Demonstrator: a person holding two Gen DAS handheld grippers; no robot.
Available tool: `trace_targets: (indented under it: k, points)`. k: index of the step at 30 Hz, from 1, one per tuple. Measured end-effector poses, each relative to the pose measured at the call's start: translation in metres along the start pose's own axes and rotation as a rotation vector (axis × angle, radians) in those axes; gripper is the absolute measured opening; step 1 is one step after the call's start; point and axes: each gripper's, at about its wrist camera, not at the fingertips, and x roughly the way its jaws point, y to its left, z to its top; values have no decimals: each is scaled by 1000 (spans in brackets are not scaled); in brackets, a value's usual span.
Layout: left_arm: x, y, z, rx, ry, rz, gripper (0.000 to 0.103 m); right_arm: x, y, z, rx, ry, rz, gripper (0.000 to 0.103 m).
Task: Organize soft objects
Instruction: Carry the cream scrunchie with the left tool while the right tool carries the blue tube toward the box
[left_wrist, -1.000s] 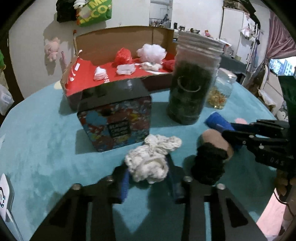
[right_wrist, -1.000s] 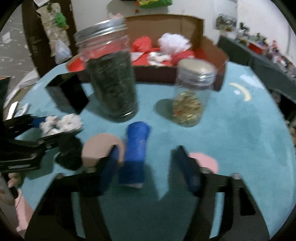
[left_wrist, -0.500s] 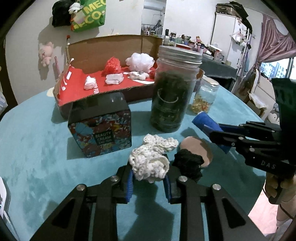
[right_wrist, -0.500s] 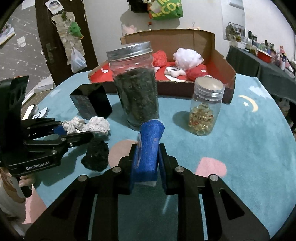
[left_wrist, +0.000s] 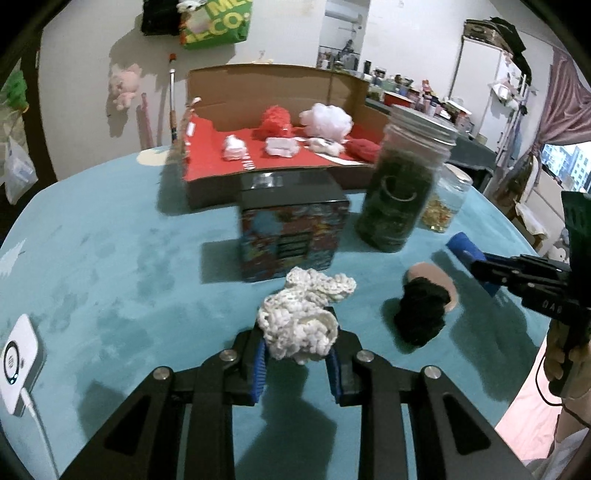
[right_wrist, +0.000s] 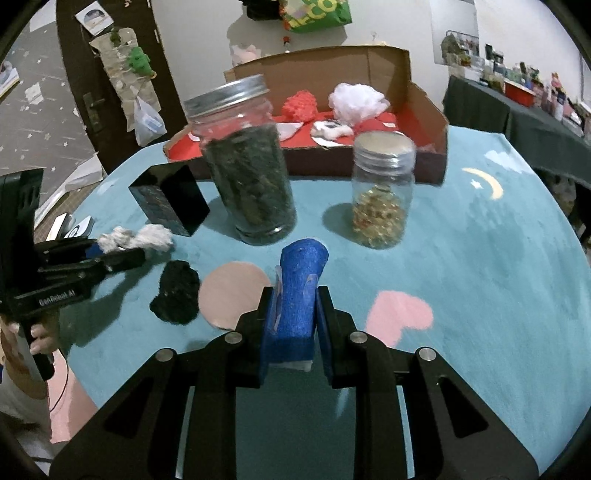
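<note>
Left tongs (left_wrist: 297, 356) clamp the white crocheted bundle (left_wrist: 301, 325); right tongs (right_wrist: 293, 319) pinch the blue foam roll (right_wrist: 299, 291), long axis pointing away. I judge the cardboard box (right_wrist: 428, 122) lies upper centre, behind both jars.

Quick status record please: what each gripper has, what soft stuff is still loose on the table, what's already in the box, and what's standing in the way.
left gripper: shut on cream crochet piece
right gripper: shut on blue foam roll
loose on table: black knit clump, beside a pink disc
cardboard box: red puff, white puff, small white pieces
between grippers and box: tall jar of dark leaves, small jar, black printed box
</note>
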Motion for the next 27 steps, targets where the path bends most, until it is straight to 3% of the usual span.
trace_targets:
  k: [11, 27]
  points:
    - [-16, 42, -7, -41, -20, 76, 28, -16, -27, -3, 40, -13, -23, 20]
    - [13, 84, 33, 58, -59, 30, 28, -12, -78, 22, 18, -24, -61, 20]
